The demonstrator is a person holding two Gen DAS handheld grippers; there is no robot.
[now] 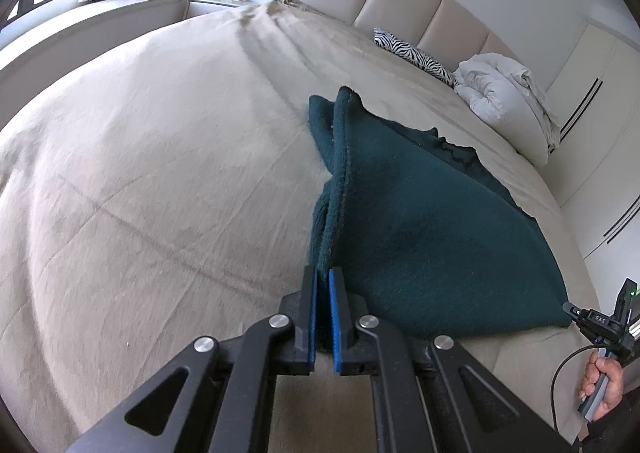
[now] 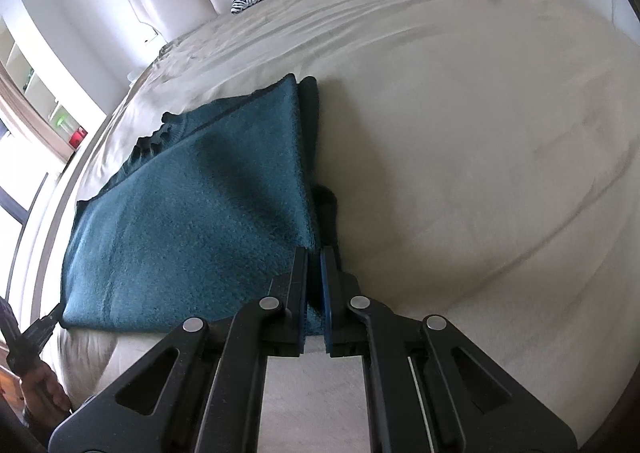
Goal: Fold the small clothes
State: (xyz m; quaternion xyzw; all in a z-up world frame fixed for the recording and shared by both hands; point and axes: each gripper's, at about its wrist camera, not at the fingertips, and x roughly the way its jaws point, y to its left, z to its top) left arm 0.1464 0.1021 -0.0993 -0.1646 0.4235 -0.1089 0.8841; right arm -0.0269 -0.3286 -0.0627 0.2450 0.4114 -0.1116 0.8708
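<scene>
A dark teal knit garment (image 1: 416, 213) lies on the beige bed (image 1: 160, 157), stretched between both grippers. My left gripper (image 1: 323, 273) is shut on the garment's left corner, with doubled fabric rising from its jaws. In the right wrist view, my right gripper (image 2: 315, 251) is shut on the garment's (image 2: 192, 221) right corner. The near edge is lifted and pulled taut above the bed (image 2: 480, 141). The far part with a scalloped hem (image 2: 154, 137) rests flat. The right gripper's body (image 1: 600, 323) shows at the far right of the left wrist view.
A zebra-print cushion (image 1: 416, 55) and a white duvet bundle (image 1: 504, 93) lie by the padded headboard (image 1: 384, 1). A nightstand (image 1: 216, 5) and window stand at the far left. White wardrobes (image 1: 592, 101) line the right.
</scene>
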